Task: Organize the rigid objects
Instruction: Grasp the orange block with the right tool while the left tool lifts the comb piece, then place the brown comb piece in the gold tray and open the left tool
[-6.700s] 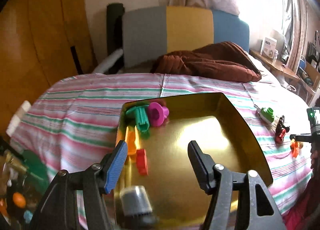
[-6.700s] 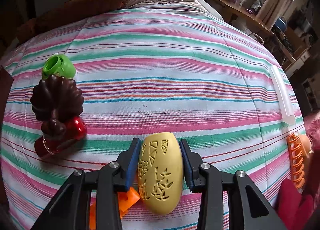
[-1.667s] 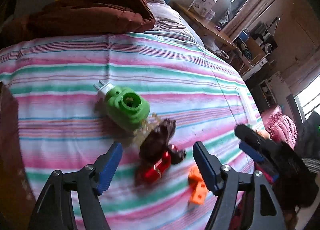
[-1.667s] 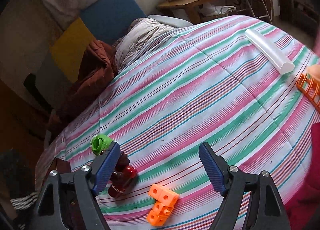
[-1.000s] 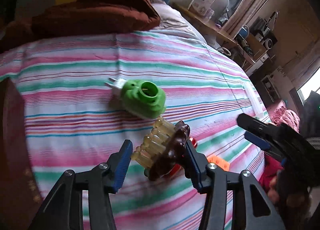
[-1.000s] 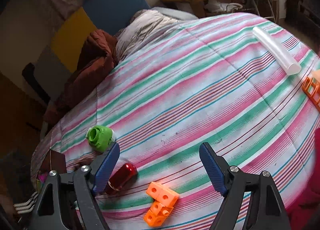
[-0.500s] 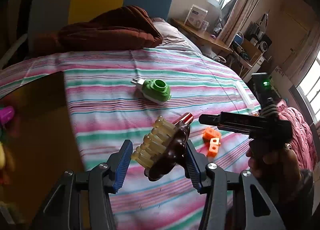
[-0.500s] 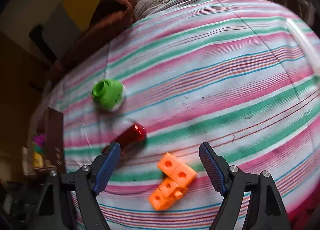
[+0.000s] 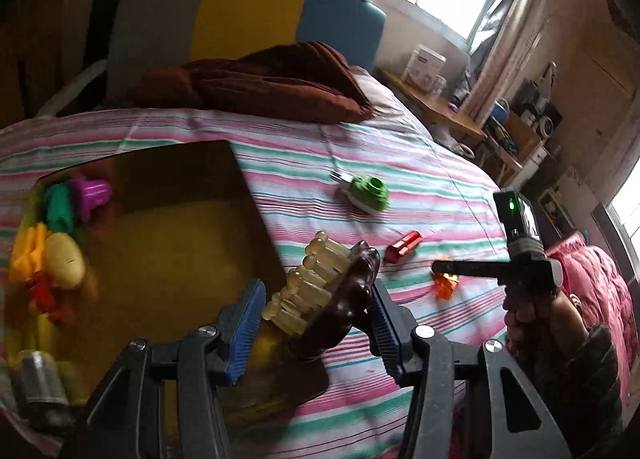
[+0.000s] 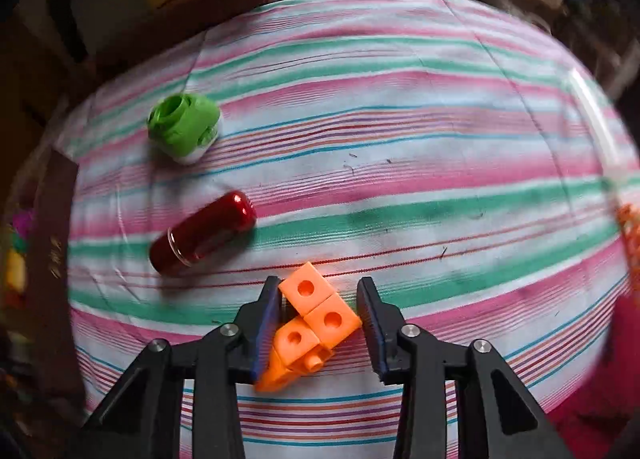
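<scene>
My left gripper [image 9: 316,315] is shut on a dark brown hair clip with pale teeth [image 9: 332,291] and holds it above the right edge of the gold tray [image 9: 192,243]. The tray holds several small toys at its left side. My right gripper [image 10: 320,323] has its jaws narrowed around the orange linked cubes [image 10: 316,311] on the striped bedsheet, with small gaps at both pads. It shows in the left wrist view too [image 9: 440,268]. A red capsule [image 10: 204,233] and a green round toy [image 10: 184,127] lie on the sheet beyond.
A brown blanket [image 9: 256,79] lies at the head of the bed. A desk with boxes [image 9: 436,99] stands past the bed's right side. A clear tube [image 10: 596,119] and an orange comb [image 10: 630,235] lie at the sheet's right edge.
My left gripper has carried the hair clip left, over the tray's edge. My right gripper has come down over the orange cubes and its jaws have narrowed around them.
</scene>
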The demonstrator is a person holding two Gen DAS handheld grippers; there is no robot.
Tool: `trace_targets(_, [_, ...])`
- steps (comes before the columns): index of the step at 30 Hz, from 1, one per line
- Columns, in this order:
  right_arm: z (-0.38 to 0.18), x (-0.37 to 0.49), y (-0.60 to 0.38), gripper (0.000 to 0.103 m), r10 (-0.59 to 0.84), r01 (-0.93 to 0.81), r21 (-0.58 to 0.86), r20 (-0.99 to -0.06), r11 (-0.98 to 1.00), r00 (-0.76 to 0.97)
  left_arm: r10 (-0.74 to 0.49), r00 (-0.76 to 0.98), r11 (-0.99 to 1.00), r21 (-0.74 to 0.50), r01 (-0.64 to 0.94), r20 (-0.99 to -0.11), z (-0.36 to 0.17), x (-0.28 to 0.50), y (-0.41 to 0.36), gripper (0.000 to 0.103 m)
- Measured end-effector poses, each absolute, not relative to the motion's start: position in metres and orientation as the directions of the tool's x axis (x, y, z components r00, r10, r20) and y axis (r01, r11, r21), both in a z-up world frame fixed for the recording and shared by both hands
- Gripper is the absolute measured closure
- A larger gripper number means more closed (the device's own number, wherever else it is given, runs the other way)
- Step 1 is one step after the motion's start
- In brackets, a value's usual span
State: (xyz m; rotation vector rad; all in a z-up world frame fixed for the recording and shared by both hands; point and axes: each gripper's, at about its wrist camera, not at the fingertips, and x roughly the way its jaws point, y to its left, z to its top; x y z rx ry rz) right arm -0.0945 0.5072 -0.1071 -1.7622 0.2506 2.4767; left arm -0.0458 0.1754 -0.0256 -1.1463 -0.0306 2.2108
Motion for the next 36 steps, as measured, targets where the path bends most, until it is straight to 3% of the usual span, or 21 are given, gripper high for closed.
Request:
trace_targets(16, [-0.112, -0.098, 0.494, 0.063, 0.016, -0.115, 0.023, -0.945, -0.993, -0.326, 0.354, -0.588, -0.935, -0.297, -0.196, -0.727, -0.021, -0.074, -0.013, 0.05])
trace_targets(24, [-0.114, -0.096, 0.485, 0.063, 0.039, -0.092, -0.009, -0.94, -0.996, -0.339, 0.345, -0.542, -0.935, -0.328, -0.133, -0.766, -0.051, -0.099, -0.018, 0.05])
trace_targets(36, [-0.112, -0.094, 0.484, 0.063, 0.048, -0.086, -0.019, -0.936, -0.996, -0.348, 0.196, -0.529, -0.978, -0.129, -0.161, -0.825, -0.083, -0.124, 0.0, 0.047])
